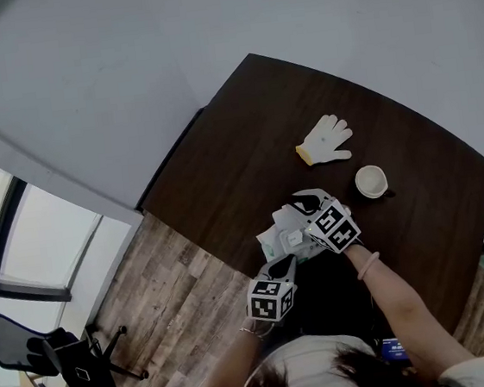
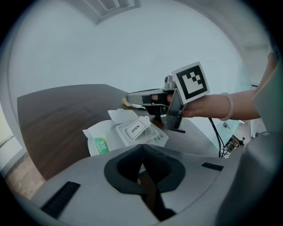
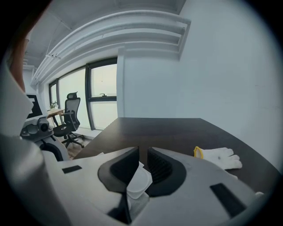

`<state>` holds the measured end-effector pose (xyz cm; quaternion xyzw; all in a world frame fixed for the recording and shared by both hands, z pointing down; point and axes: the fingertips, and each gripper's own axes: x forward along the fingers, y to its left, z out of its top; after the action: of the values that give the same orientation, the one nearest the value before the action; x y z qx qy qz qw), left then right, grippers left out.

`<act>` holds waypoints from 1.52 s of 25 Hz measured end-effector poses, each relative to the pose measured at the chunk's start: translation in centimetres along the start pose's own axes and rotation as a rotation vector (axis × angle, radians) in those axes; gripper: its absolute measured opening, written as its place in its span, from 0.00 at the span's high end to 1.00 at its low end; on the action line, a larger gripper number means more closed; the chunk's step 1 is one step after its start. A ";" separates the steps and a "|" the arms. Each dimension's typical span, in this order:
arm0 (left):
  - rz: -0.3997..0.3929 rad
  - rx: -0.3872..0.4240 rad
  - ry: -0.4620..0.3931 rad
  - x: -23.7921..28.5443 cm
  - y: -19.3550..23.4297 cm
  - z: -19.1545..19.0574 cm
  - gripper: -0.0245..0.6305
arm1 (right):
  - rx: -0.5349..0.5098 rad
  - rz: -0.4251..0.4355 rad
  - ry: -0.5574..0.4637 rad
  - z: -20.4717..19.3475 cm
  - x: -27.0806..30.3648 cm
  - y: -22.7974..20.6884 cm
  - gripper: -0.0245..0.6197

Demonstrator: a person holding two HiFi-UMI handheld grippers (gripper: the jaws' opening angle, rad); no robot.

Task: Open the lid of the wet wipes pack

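Note:
The white wet wipes pack (image 1: 275,241) with a green label lies near the front edge of the dark table (image 1: 221,165). Its hinged lid (image 2: 120,115) is flipped up behind a sticker marked OPEN (image 2: 135,128). My right gripper (image 1: 297,203) reaches over the pack from the right and is shut on the white lid (image 3: 139,182), which sits tilted between its pads (image 3: 161,165). My left gripper (image 1: 284,261) is at the pack's near edge. Its jaws (image 2: 142,148) are together and appear to pinch that edge, which the gripper's body hides. The right gripper (image 2: 130,96) also shows above the pack.
A white work glove (image 1: 324,140) with a yellow cuff and a small white cup (image 1: 371,180) lie further back on the table. Wood floor and an office chair (image 1: 70,360) are to the left, by the windows. The person's arm (image 1: 402,300) crosses the table's front right.

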<state>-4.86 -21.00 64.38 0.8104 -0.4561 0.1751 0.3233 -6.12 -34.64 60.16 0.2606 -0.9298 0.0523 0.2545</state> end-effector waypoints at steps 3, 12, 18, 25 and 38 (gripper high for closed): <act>0.012 0.012 -0.029 -0.6 0.2 1.2 0.93 | 0.006 -0.019 -0.020 0.8 -1.0 0.1 0.86; 0.050 0.045 -0.127 -3.0 0.9 4.8 0.93 | 0.004 -0.079 -0.084 3.3 -4.3 1.2 0.90; 0.069 0.079 -0.169 -4.6 0.9 6.7 0.93 | 0.018 -0.123 -0.125 4.4 -6.7 2.2 0.91; 0.087 0.118 -0.209 -6.5 0.3 8.9 0.93 | 0.028 -0.163 -0.162 5.6 -9.2 3.2 0.93; 0.101 0.195 -0.332 -10.3 -2.0 14.1 0.93 | 0.037 -0.232 -0.270 9.1 -14.5 4.8 0.95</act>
<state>-8.70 -23.43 47.39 0.8317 -0.5241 0.0983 0.1544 -1.93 -26.00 45.24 0.3753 -0.9182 0.0040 0.1267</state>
